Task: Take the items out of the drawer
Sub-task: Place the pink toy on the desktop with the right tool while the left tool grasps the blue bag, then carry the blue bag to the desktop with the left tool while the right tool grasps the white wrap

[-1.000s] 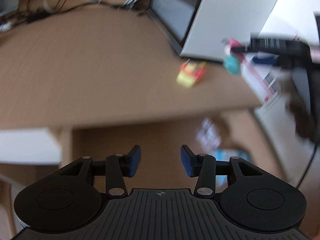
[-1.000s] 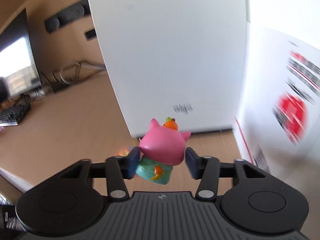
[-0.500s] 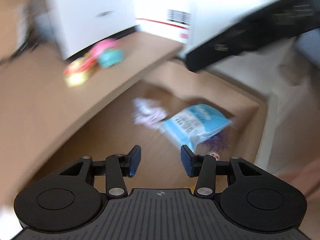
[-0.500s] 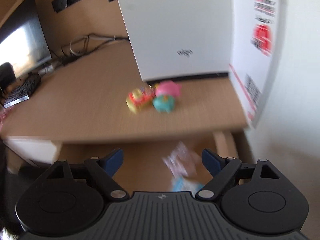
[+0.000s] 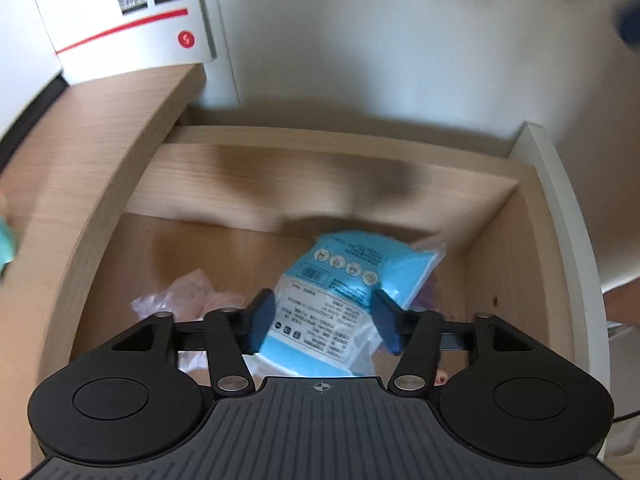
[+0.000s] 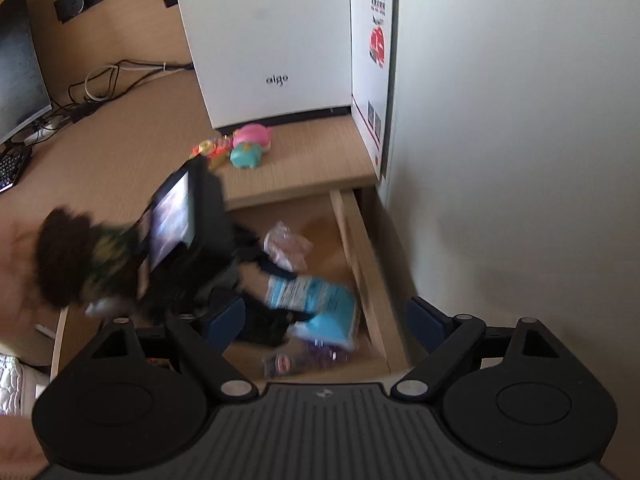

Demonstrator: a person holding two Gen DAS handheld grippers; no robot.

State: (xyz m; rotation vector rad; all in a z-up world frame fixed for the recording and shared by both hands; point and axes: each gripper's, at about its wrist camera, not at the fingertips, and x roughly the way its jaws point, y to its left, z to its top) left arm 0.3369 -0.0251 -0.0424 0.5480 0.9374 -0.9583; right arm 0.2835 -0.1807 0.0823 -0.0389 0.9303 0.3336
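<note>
The wooden drawer [image 5: 492,260] stands pulled out under the desk. In it lie a blue printed packet [image 5: 344,280], a crumpled clear-pink bag [image 5: 188,296] and a small purple item [image 6: 320,356]. My left gripper [image 5: 325,322] points down into the drawer, its jaws opening, with the packet framed between the fingers but not pressed. The right wrist view shows the left gripper [image 6: 256,258] low over the packet [image 6: 316,300]. My right gripper [image 6: 326,322] hangs above the drawer's front, its jaws opening wide and nothing between them. A pink pig toy [image 6: 252,140] lies on the desk.
A yellow-red toy [image 6: 208,150] sits beside the pig. Behind them stand a white computer case [image 6: 272,40] and a white box with red print [image 6: 378,60]. A monitor [image 6: 16,80] and cables [image 6: 112,80] are at the left. A white wall runs along the drawer's right side.
My right gripper let go of the pink pig toy, left it on the desk and pulled back. My left gripper swung over the drawer, sank toward the blue packet and spread wider.
</note>
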